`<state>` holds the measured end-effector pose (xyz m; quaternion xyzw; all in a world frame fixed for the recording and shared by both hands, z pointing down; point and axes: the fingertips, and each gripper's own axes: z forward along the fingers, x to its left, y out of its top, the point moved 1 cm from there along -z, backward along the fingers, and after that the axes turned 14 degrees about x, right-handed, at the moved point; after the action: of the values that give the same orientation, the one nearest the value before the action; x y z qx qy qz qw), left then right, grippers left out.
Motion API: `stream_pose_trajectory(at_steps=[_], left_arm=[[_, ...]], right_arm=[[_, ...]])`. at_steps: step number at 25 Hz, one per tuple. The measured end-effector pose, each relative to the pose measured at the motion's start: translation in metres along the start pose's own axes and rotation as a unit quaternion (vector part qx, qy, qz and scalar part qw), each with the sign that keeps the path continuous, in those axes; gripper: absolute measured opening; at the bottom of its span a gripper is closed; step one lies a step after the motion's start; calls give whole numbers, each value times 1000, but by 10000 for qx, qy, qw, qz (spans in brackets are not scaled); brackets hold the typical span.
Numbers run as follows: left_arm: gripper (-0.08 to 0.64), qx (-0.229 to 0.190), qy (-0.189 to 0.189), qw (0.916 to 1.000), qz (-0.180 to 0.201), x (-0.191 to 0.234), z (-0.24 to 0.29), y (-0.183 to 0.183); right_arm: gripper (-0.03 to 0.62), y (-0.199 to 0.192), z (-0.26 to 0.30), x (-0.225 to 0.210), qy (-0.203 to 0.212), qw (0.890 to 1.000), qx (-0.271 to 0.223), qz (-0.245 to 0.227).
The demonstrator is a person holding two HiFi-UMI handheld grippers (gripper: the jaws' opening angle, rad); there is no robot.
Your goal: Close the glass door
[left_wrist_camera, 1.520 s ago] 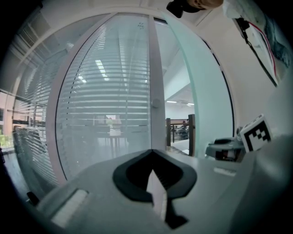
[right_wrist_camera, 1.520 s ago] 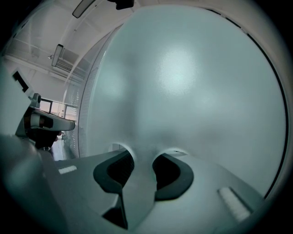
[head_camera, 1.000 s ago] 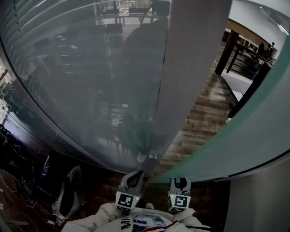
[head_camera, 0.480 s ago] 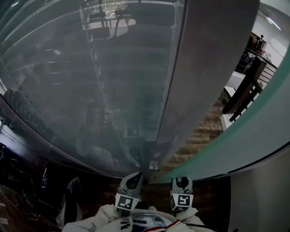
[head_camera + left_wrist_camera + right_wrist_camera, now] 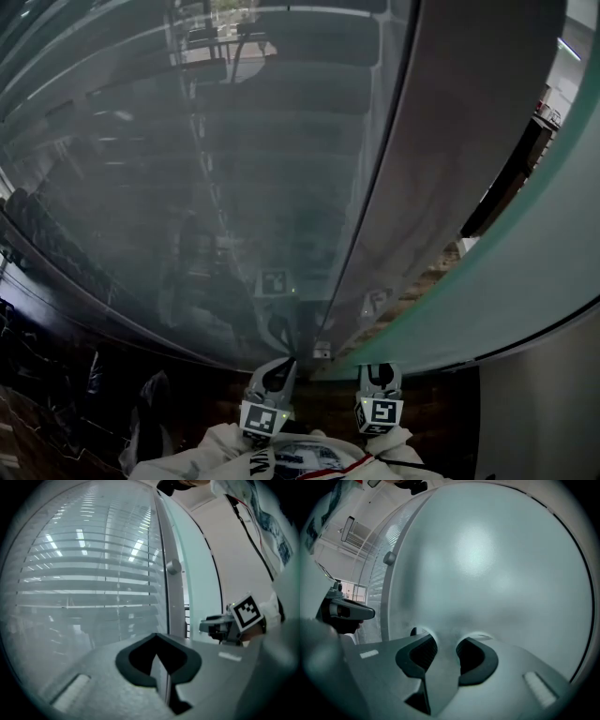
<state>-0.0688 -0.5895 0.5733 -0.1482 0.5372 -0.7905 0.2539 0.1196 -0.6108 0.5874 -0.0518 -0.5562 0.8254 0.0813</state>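
Gap (image 5: 448,261) narrower than before between one glass door (image 5: 281,169) and one frosted pane (image 5: 534,262); left tongs (image 5: 158,662) apparently together, right tongs (image 5: 446,651) spread.

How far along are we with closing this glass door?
Done: the door stands nearly shut. In hand: the left gripper, jaws together, is at its gray edge; the right gripper, jaws apart and empty, faces the frosted panel. To do: close the narrow gap, showing floor, between door and panel.
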Motion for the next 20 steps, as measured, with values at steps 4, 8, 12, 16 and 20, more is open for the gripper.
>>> stream_pose_trajectory(at_steps=[4,8,12,16,20], left_arm=[[2,3,-30,10000,79,1,2,3],[2,48,-39,10000,39,2,1,2],[2,25,-48,10000,30,2,-3,4],[2,32,-62,10000,55,1,-3,9],[2,16,-118,9999,89,1,-2,13]], right_arm=[[124,7,7,-1,-25,10000,-3,-6],[124,8,9,-4,-64,10000,-6,27],[124,15,9,-5,-123,9999,-51,21],[124,19,13,-6,-120,9999,-89,15],[124,22,19,-8,-143,9999,-79,28]])
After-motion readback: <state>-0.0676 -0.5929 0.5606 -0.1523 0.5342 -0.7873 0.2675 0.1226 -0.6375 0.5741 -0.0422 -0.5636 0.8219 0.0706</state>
